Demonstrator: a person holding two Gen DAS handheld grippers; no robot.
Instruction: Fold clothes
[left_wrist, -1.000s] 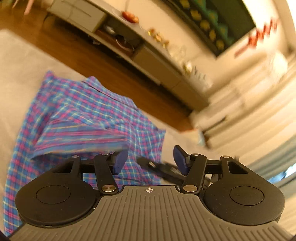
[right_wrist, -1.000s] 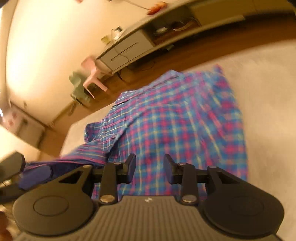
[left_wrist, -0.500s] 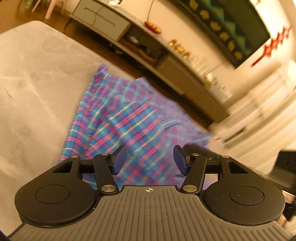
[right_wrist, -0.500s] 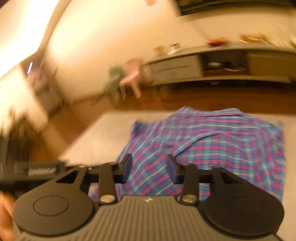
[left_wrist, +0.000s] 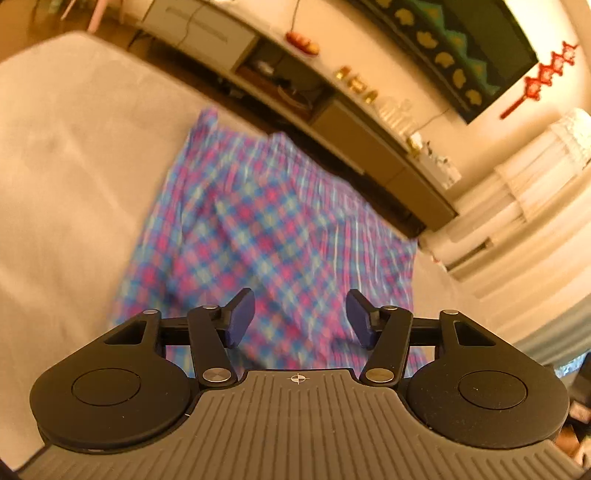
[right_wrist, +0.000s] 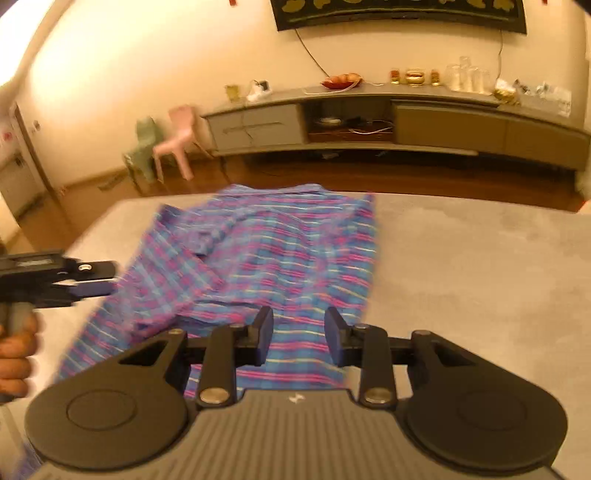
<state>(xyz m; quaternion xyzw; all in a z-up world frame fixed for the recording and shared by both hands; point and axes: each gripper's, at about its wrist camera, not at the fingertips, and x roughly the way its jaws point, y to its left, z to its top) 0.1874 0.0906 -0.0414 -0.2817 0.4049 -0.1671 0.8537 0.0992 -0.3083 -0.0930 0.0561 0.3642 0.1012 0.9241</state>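
Between the blue pads at the lower centre of each wrist view lies only plaid cloth seen through the gap: the left gripper (left_wrist: 300, 314) and the right gripper (right_wrist: 298, 336) both stand spread and grasp nothing. Beneath and ahead of them the plaid shirt (right_wrist: 266, 258) lies on a pale grey tabletop (right_wrist: 480, 266), filling the middle of both frames, with one side already folded inward and a rumpled ridge at its left in the right wrist view. That loose fold looks liable to slide back or bunch if a pad snags a single layer, and both pictures are blurred, so fold edges are hard to pick out. At the left edge of the right wrist view the left gripper (right_wrist: 79, 284) juts in over the shirt's side and could collide on a crossing reach. Beyond the table stand a long low TV cabinet (right_wrist: 406, 125) and a pink chair (right_wrist: 177, 136), well apart from the work.
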